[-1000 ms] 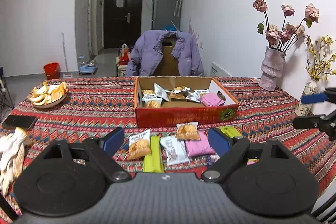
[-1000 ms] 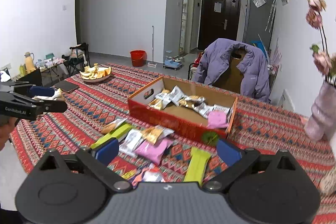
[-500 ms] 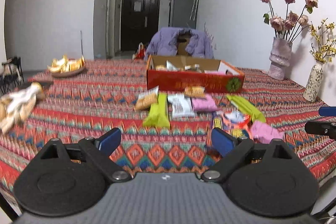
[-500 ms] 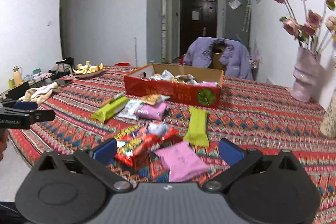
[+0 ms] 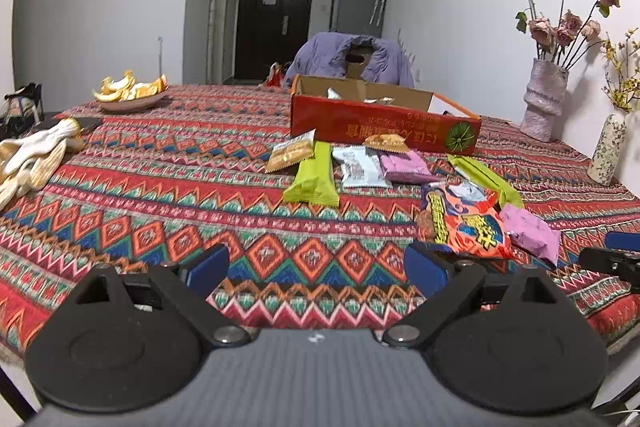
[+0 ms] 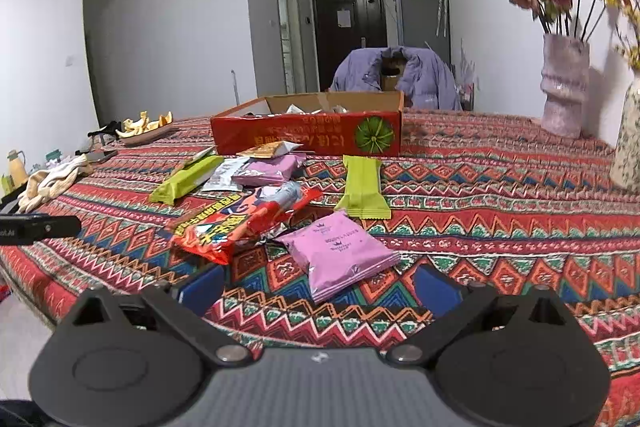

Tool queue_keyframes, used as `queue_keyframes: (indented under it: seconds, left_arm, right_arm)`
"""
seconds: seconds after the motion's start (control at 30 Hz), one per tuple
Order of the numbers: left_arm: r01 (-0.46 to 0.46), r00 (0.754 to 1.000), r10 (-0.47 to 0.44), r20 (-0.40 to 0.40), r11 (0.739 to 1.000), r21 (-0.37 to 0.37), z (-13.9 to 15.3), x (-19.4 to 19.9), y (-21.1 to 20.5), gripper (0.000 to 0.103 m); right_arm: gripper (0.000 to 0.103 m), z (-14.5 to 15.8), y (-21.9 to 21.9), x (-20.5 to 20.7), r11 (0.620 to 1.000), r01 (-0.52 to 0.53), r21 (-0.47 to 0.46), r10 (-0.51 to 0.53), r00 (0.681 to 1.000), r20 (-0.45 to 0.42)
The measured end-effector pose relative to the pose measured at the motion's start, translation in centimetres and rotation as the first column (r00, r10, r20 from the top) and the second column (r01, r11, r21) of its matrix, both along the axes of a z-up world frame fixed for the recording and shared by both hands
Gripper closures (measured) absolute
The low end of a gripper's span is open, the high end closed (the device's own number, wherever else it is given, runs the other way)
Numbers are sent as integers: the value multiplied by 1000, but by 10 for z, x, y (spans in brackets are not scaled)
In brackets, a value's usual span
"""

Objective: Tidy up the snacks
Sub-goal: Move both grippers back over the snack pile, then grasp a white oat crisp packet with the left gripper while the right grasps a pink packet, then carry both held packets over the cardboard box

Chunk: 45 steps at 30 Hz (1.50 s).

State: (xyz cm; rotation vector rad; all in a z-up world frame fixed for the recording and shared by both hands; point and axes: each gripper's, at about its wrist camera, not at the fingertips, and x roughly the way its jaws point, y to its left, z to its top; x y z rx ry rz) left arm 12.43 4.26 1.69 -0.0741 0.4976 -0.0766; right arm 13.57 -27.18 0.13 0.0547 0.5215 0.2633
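Note:
A red cardboard box (image 5: pixel 384 129) (image 6: pixel 308 137) with several packets inside sits mid-table on the patterned cloth. Loose snacks lie in front of it: a golden packet (image 5: pixel 290 151), a green bar (image 5: pixel 314 177), a silver packet (image 5: pixel 360 167), a pink packet (image 5: pixel 404 165), a second green bar (image 6: pixel 362 187), a red-orange bag (image 6: pixel 236 223) (image 5: pixel 464 223) and a nearer pink packet (image 6: pixel 340 253) (image 5: pixel 528 233). My left gripper (image 5: pixel 316 267) is open over bare cloth, left of the red-orange bag. My right gripper (image 6: pixel 318 287) is open, and the nearer pink packet's front edge lies just ahead of its jaws.
A plate of orange peel (image 5: pixel 130 95) and white gloves (image 5: pixel 32 155) lie at the left. A tall pink vase of flowers (image 5: pixel 546 99) and a small vase (image 5: pixel 608 147) stand at the right. A chair with a purple jacket (image 5: pixel 352 55) stands behind the box.
Both grippers have sunk from well above the table to just over the cloth near its front edge. The loose snacks now look closer and larger. Both stay open.

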Motion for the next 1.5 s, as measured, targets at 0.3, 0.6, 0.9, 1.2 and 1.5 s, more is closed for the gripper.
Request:
queue_keyframes:
  seconds: [0.3, 0.6, 0.9, 1.2, 1.5]
  left_arm:
    - [19, 999, -22, -34, 995, -97, 3, 92, 19, 7]
    - [19, 990, -36, -135, 992, -127, -4, 201, 28, 12]
    - [4, 972, -50, -229, 980, -199, -24, 251, 40, 41]
    - [-14, 977, -23, -214, 986, -167, -9, 236, 39, 50]
    - [-29, 994, 16, -108, 992, -121, 38, 135, 27, 50]
  right_arm:
    - [10, -11, 10, 62, 995, -9, -99, 2, 998, -70]
    - [22, -21, 4, 109, 998, -35, -47, 27, 988, -154]
    - [24, -18, -18, 119, 989, 125, -84, -138, 974, -177]
    - [27, -19, -19, 115, 988, 124, -96, -140, 970, -197]
    - [43, 1, -17, 69, 989, 119, -87, -131, 979, -156]
